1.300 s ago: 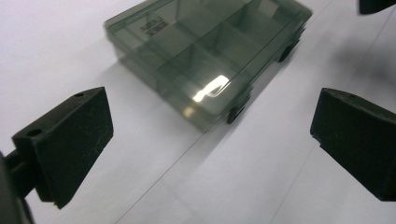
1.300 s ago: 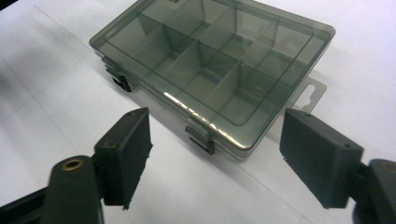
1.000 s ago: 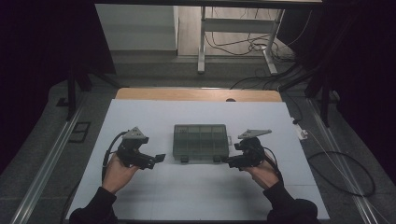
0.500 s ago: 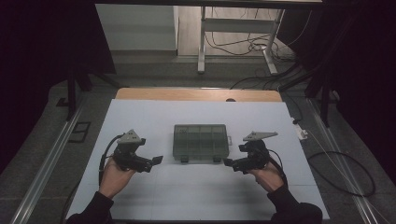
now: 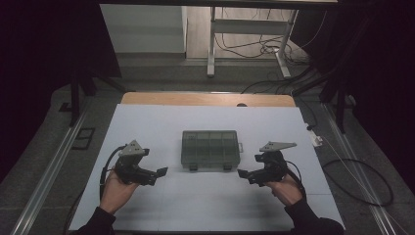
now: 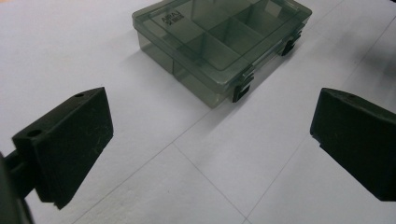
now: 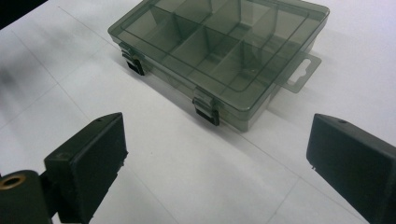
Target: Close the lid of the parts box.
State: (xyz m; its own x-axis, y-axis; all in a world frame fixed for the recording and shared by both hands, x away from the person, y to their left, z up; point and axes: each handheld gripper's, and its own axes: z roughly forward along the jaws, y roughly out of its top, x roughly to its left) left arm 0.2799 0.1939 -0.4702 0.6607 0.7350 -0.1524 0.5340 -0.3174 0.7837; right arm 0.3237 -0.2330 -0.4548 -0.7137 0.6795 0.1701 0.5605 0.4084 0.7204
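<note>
The setting is a laboratory-type recording station: a white-covered tabletop [image 5: 161,122] stands on a bare grey floor [image 5: 161,73] between black curtains [image 5: 44,44], with loose cables [image 5: 254,46] lying around a metal stand [image 5: 211,39] and floor rails [image 5: 54,166] alongside.

One high camera, two claw cameras
High view looks down the desk [image 5: 147,122]; both close claw views share the compartment box [image 6: 219,42].
</note>
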